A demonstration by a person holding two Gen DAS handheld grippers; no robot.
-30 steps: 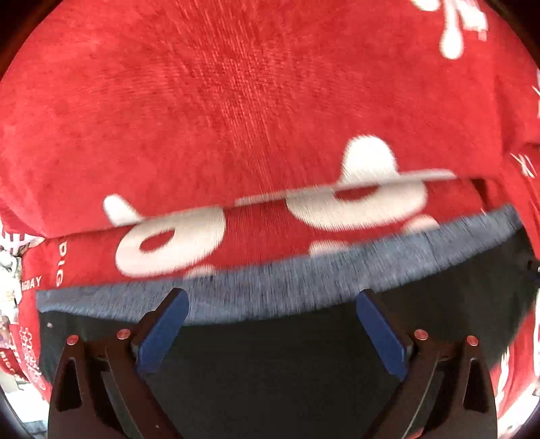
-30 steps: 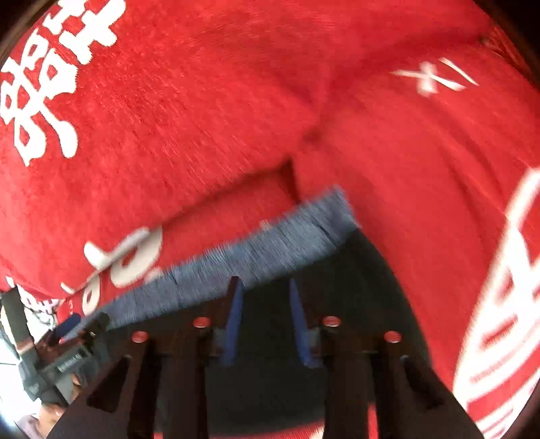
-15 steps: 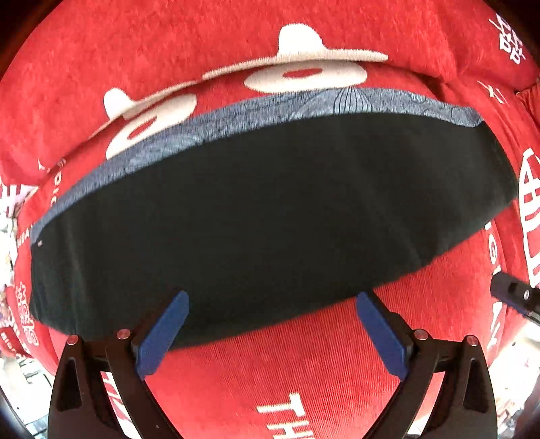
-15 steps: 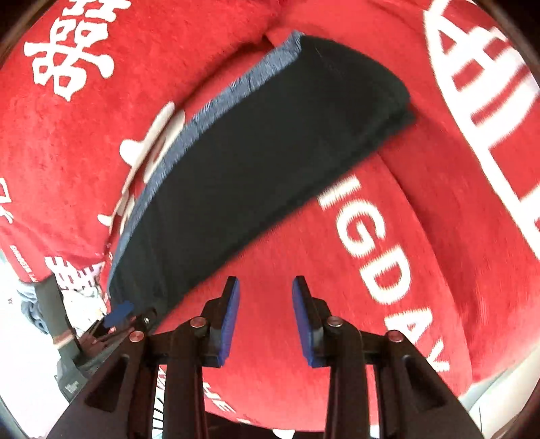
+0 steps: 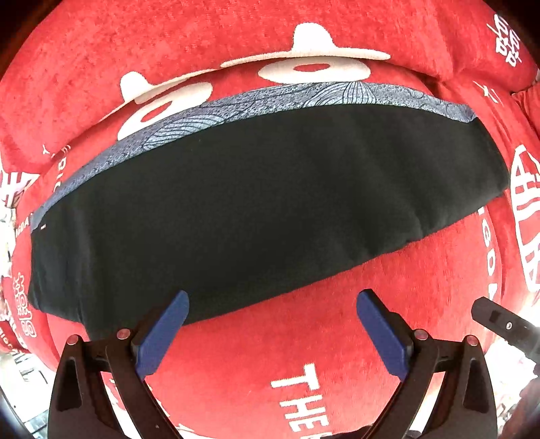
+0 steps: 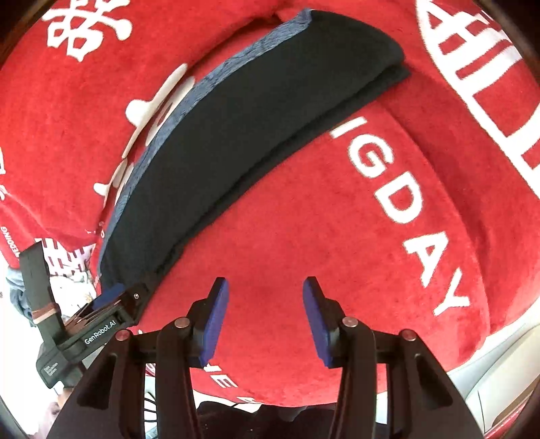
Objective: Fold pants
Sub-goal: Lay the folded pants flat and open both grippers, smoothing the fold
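Note:
The black pants [image 5: 256, 209] lie folded into a long flat bundle on a red cushion, with a grey-blue patterned waistband [image 5: 303, 98] along the far edge. They also show in the right wrist view [image 6: 256, 111]. My left gripper [image 5: 271, 304] is open and empty, just in front of the near folded edge. My right gripper [image 6: 265, 290] is open and empty, over bare red cushion, apart from the pants. The left gripper [image 6: 111, 297] shows in the right wrist view at the bundle's left end.
The red cushion cover [image 6: 388, 219] with white lettering fills both views. Red back cushions [image 5: 236, 30] rise behind the pants. The cushion's front edge [image 6: 472, 351] drops off at the lower right. The right gripper's tip [image 5: 499, 320] shows at the right.
Both grippers pulled back from the pants, which now lie whole in view. The right gripper's jaws have opened wider. The left jaws stayed open.

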